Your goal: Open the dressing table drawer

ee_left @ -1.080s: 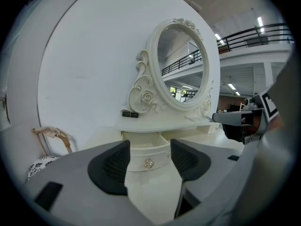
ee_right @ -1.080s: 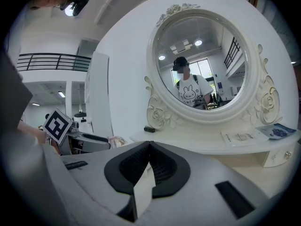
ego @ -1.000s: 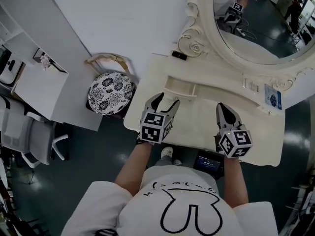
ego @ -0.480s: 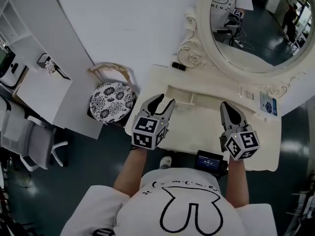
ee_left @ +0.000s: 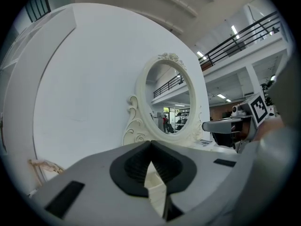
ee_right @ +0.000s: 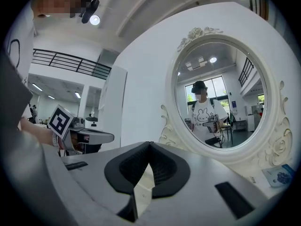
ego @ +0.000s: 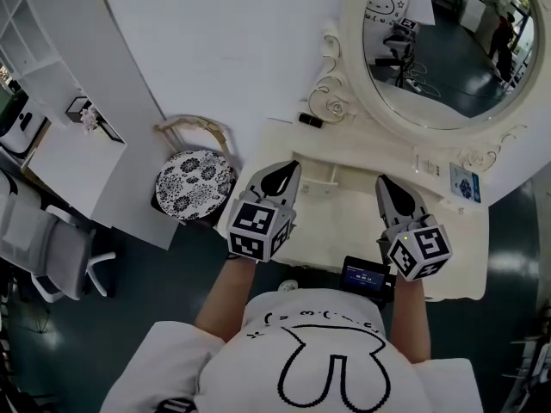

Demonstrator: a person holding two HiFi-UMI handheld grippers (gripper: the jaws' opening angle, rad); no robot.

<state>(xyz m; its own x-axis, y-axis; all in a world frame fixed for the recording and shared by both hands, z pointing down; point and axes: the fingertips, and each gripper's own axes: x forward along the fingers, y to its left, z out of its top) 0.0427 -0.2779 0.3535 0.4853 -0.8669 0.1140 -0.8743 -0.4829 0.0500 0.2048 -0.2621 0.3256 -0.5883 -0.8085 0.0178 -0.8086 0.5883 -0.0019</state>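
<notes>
A cream dressing table point(ego: 344, 226) with an oval mirror point(ego: 448, 50) stands against the white wall. A small raised compartment point(ego: 320, 177) sits at the back of its top. No drawer front shows from above. My left gripper point(ego: 281, 172) hovers over the table's left part, just left of that compartment. Its jaws have just been closing and now meet with nothing between them point(ee_left: 150, 142). Over the right part, my right gripper point(ego: 389, 186) also has its tips together and empty point(ee_right: 149, 144). Both point level toward the mirror point(ee_right: 221, 98).
A floral round stool point(ego: 194, 175) stands left of the table. Farther left are a white cabinet point(ego: 69, 157) and an office chair point(ego: 52, 248). A small black object point(ego: 310, 120) and a blue card point(ego: 463, 181) lie by the mirror base. A black device point(ego: 365, 275) shows at the front edge.
The left jaws, spread apart in both earlier frames, have come together. Both grippers have risen and now sit a little nearer the mirror.
</notes>
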